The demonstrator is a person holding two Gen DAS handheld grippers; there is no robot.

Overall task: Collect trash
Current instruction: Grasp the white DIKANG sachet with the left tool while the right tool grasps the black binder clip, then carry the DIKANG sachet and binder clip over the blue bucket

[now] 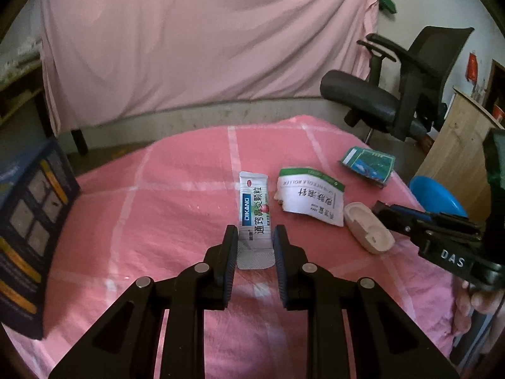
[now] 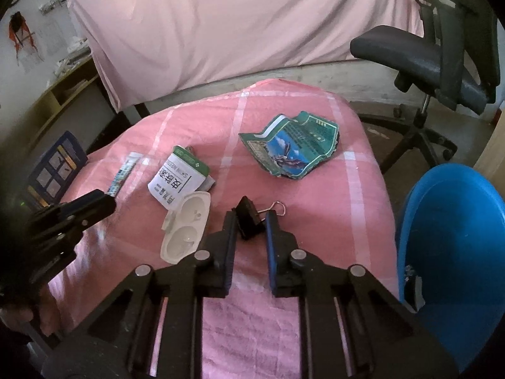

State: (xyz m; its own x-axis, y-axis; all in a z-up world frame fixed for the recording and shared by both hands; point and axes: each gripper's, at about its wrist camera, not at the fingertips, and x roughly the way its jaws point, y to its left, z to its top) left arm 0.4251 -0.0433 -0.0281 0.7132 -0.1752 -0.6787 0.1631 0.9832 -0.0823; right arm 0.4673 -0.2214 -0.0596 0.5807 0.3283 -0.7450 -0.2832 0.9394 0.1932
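The silver sachet (image 1: 254, 218) is clamped by the left tongs (image 1: 255, 237). The black binder clip (image 2: 249, 218) is gripped by the right tongs (image 2: 251, 221) above the pink-covered bench (image 2: 315, 195).

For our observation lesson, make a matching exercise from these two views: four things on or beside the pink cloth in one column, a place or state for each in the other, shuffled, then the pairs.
Things:
1. silver sachet
2. black binder clip
3. blue bin
4. white plastic case

Places or states:
A. lying open on the cloth
B. between the right gripper's fingers
C. beside the cloth's right edge
D. between the left gripper's fingers

Pairs: 1-D, 2-B, 3-C, 4-A
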